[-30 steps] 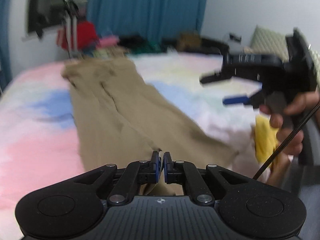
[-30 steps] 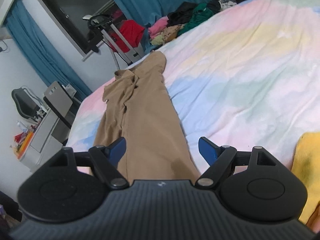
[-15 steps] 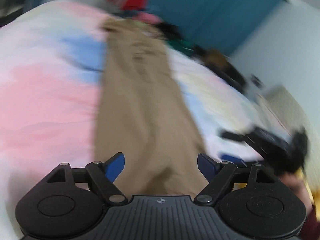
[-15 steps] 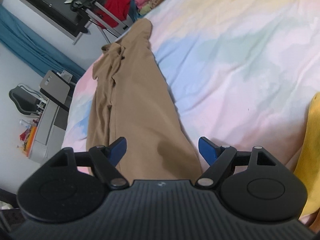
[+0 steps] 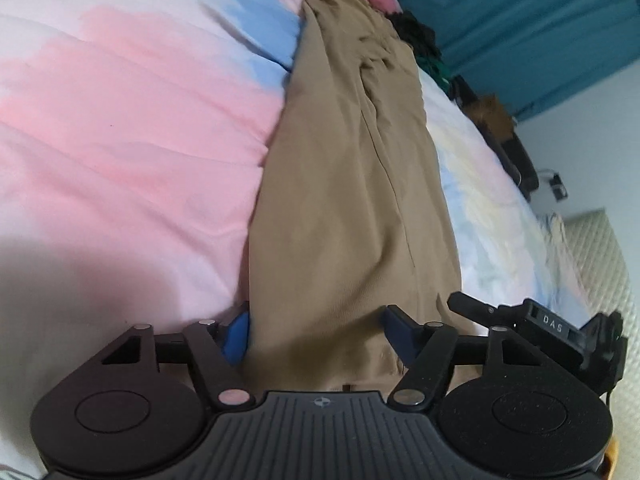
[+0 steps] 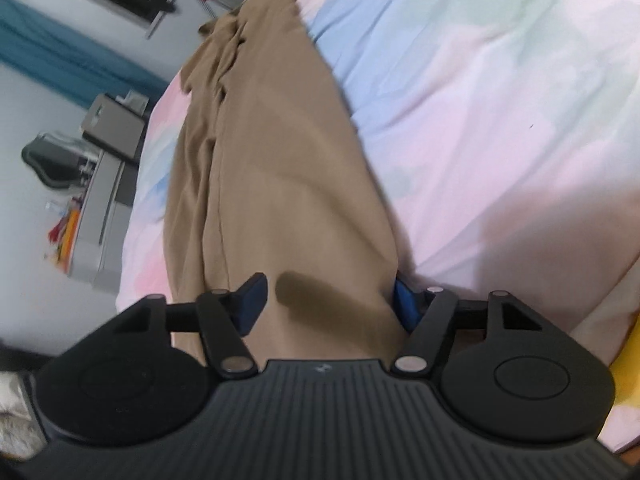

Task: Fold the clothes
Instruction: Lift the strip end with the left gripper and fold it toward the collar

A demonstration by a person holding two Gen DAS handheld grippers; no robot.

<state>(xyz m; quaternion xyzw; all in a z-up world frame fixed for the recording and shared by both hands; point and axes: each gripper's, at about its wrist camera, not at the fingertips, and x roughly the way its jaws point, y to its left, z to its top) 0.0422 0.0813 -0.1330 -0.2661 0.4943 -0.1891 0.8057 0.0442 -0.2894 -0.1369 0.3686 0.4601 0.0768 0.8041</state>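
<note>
Tan trousers (image 5: pixel 352 184) lie stretched lengthwise on the pastel bedspread (image 5: pixel 120 120), folded leg on leg, waist at the far end. My left gripper (image 5: pixel 318 334) is open and straddles the near hem at its left edge. My right gripper (image 6: pixel 330 300) is open and straddles the hem of the trousers (image 6: pixel 272 168) at its right edge. The right gripper's body (image 5: pixel 552 332) shows at the lower right of the left wrist view. Neither gripper has closed on the cloth.
A pile of clothes (image 5: pixel 404 20) lies at the bed's far end before a teal curtain (image 5: pixel 520 12). A grey desk with a chair (image 6: pixel 100 184) stands beside the bed. A yellow cloth (image 6: pixel 628 372) lies at the near right edge.
My left gripper has opened and dropped down to the trouser hem. My right gripper has also lowered to the hem. Both now straddle the cloth's near end.
</note>
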